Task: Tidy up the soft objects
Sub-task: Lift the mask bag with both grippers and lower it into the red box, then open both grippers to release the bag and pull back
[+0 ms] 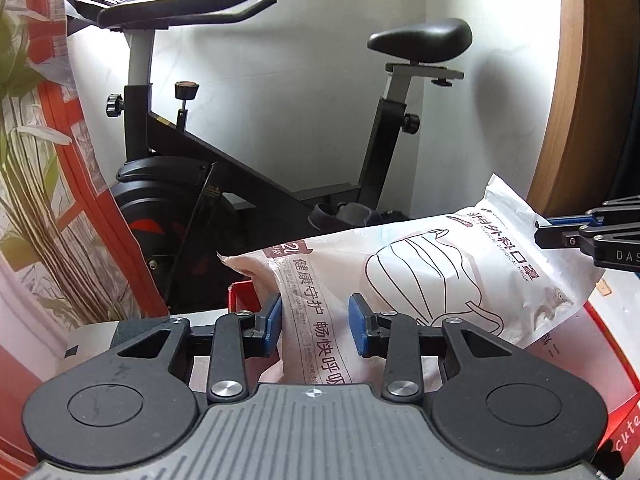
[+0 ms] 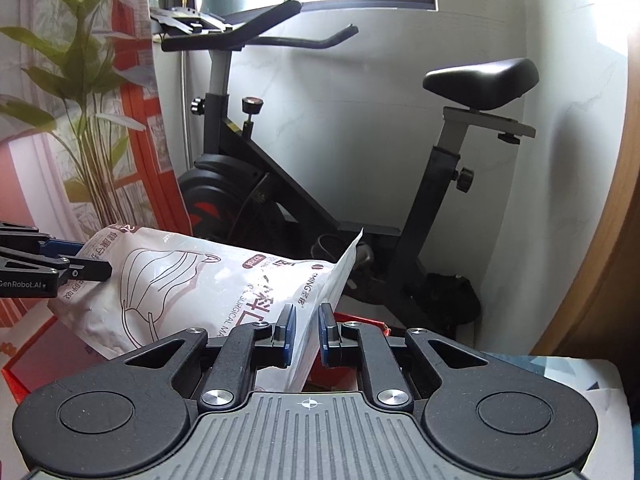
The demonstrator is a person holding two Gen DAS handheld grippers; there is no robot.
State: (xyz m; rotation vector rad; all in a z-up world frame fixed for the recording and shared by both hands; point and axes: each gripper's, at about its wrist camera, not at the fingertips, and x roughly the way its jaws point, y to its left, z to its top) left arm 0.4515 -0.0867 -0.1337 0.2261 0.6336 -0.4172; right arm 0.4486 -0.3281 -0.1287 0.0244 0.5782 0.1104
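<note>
A white bag of surgical masks (image 1: 420, 272) with a mask drawing and printed text is held in the air between both grippers. My left gripper (image 1: 318, 326) is shut on the bag's pinkish end, its blue pads against either side. My right gripper (image 2: 306, 330) is shut on the flat sealed edge of the other end. In the left wrist view the right gripper (image 1: 538, 232) reaches in from the right onto the bag's top corner. The right wrist view shows the bag (image 2: 200, 280) stretching left to the left gripper (image 2: 100, 264).
A red box (image 1: 612, 344) with a pale inside lies just under the bag; its rim (image 2: 36, 364) also shows at lower left. A black exercise bike (image 1: 248, 184) stands close behind. A leafy plant (image 2: 92, 120) and patterned curtain are left, a wooden panel (image 1: 580, 100) right.
</note>
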